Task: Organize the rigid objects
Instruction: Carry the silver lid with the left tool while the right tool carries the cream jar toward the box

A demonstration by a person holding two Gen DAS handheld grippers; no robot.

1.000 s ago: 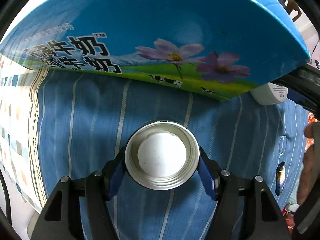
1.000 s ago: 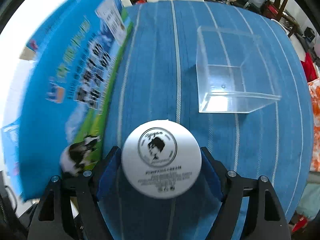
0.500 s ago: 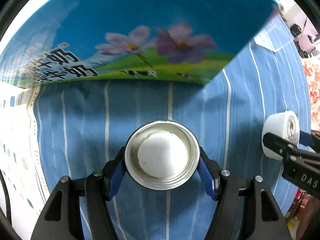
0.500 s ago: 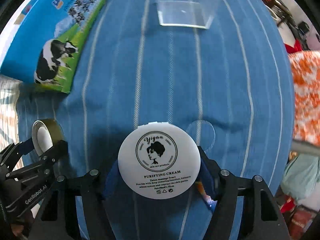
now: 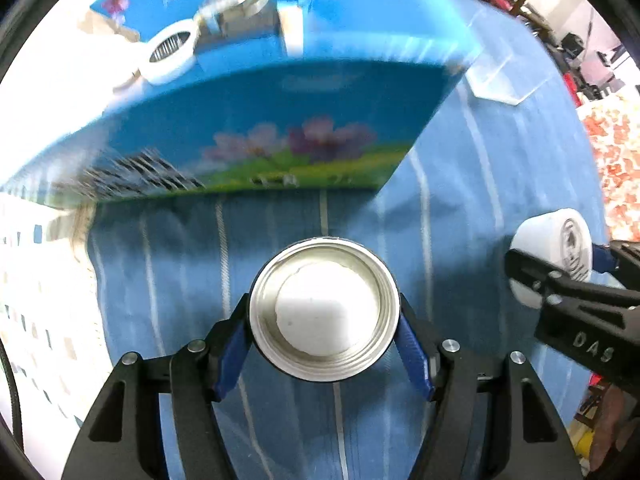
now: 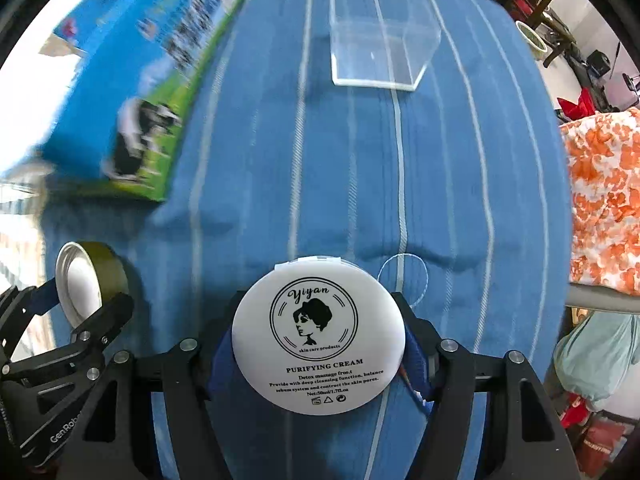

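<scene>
Gripping a round threaded metal lid (image 5: 324,316), smooth white cream jar (image 6: 318,336).

Blue cloth with thin white stripes (image 6: 352,168) covers the surface. Orange-and-white floral fabric (image 6: 604,200) lies at its right edge, pale green bag (image 6: 592,364) below. Dark wooden chairs (image 6: 556,4) and clutter behind, blurred. Bright overexposed light at left.

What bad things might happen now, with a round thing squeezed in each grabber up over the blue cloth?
1. The metal lid is pinched only at its thin rim by the left hand-held gripper, so it may slip out.
2. The right hand-held gripper holds the white cream jar close beside the left one; they might bump.
3. The milk carton box stands near and could get knocked.
</scene>
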